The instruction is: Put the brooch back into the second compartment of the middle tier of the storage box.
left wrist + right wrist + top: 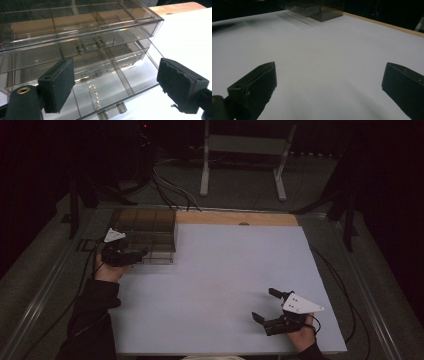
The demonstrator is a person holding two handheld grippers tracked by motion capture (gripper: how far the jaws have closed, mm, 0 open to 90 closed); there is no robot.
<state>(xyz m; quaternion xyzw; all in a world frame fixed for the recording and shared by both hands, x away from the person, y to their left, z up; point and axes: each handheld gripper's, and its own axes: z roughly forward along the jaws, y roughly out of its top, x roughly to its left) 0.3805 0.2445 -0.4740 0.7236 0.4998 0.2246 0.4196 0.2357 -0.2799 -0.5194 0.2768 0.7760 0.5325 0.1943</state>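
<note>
**A:** At the far left corner of the white table (225,280) sits the clear box (145,235), a see-through organizer with drawers. Its bottom drawer (112,87) is slid out toward the person, and a small safety pin (94,96) lies in one of its compartments.

**B:** yep, and the left gripper (131,254) is right at the front of it, jaws spread wide on either side of that open drawer, pinching nothing. Can't tell if they touch the plastic tbh.

**A:** The upper drawer (82,45) looks closed, handle facing the gripper.

**B:** right gripper (265,306) is well apart from all that, low over bare table near the right front corner. Jaws wide apart too, nothing between them. Pretty dark room, cables on the floor (170,187) behind the table.
</note>
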